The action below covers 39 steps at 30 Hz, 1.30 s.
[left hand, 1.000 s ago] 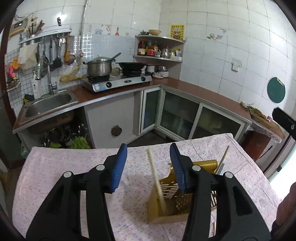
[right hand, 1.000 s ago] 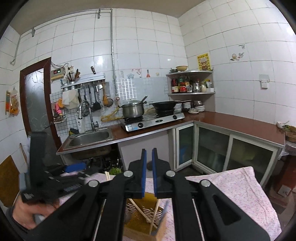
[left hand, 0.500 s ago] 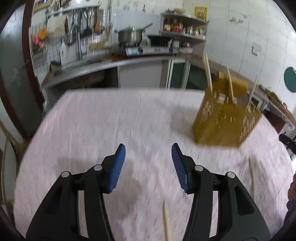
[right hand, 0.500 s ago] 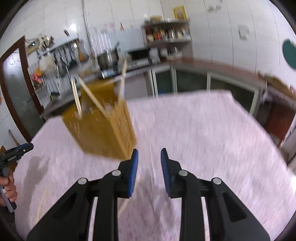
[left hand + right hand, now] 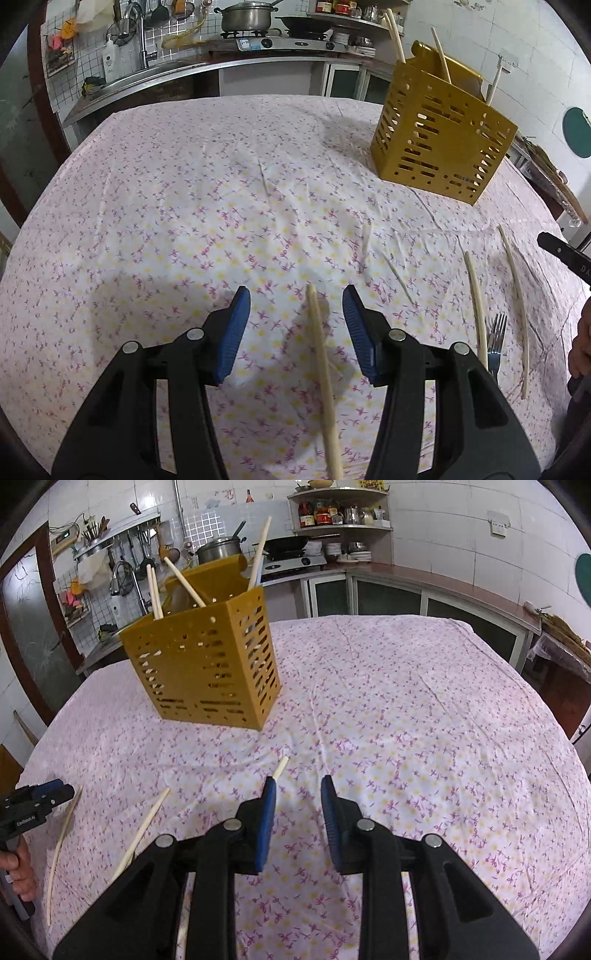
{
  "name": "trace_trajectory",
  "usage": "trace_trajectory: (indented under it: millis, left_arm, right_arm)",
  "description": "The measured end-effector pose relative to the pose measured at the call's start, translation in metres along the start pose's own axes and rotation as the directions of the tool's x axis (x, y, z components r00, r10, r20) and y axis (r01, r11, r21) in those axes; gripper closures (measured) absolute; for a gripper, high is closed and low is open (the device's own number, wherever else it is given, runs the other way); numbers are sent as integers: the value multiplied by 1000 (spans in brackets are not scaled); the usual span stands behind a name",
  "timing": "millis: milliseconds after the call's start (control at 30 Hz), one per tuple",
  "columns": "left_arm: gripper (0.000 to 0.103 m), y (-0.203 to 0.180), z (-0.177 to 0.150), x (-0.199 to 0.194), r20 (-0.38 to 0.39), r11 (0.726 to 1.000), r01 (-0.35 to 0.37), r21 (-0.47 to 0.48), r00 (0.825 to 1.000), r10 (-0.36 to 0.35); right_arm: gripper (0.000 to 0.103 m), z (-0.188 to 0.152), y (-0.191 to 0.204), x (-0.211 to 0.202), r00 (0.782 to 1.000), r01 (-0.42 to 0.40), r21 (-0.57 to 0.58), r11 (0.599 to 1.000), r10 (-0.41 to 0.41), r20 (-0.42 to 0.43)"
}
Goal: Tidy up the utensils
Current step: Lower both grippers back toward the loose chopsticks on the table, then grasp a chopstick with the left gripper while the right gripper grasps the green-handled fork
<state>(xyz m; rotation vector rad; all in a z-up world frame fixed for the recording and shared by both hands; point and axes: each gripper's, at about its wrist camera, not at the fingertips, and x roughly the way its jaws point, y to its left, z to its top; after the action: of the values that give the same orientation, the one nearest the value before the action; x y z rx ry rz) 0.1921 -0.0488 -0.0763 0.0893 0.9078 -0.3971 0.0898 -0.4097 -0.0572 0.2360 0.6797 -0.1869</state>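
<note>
Left wrist: chopstick (image 5: 320,369) now between jaws.

The chopstick (image 5: 320,363) between my left fingers (image 5: 236,328) runs off the bottom edge, so its far end is out of sight. My right fingers (image 5: 266,821) cover most of another chopstick (image 5: 279,767); only its tip shows. The yellow holder (image 5: 207,672) hides the lower ends of the sticks standing in it. A fork (image 5: 495,341) shows only its tines, its handle behind my left gripper's arm. My other hand (image 5: 18,867) is cut by the frame's edge.
</note>
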Motion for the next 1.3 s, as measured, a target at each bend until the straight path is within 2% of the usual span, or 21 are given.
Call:
trace_trajectory:
  millis: [333,733,1033,1167,1300]
  left_arm:
    - [52,-7,-5,6,-20,1000,2,3,1000,-2]
    - [52,-12,-6,11,-38,1000,-9,29,999,10]
    - [52,-11,-8,8,-41,1000,9,22,999,-9]
    - [52,-10,-4,12,-41,1000,10,20,999,-10]
    - [52,-8,0,13,-47,1000,22,8,999,-22]
  right_arm:
    - [76,-14,18,-6,999,-47,0,999,47,-23]
    - [76,-52,91,0,977,-173,-20,985,169,-127]
    - [76,-64,118,12,973,-162,-57,985,150,-173]
    - [96,-62,126,12,973,-182,-91,979,166,-160]
    - [98,-53,126,9,977,-183,-112,977,168,-134]
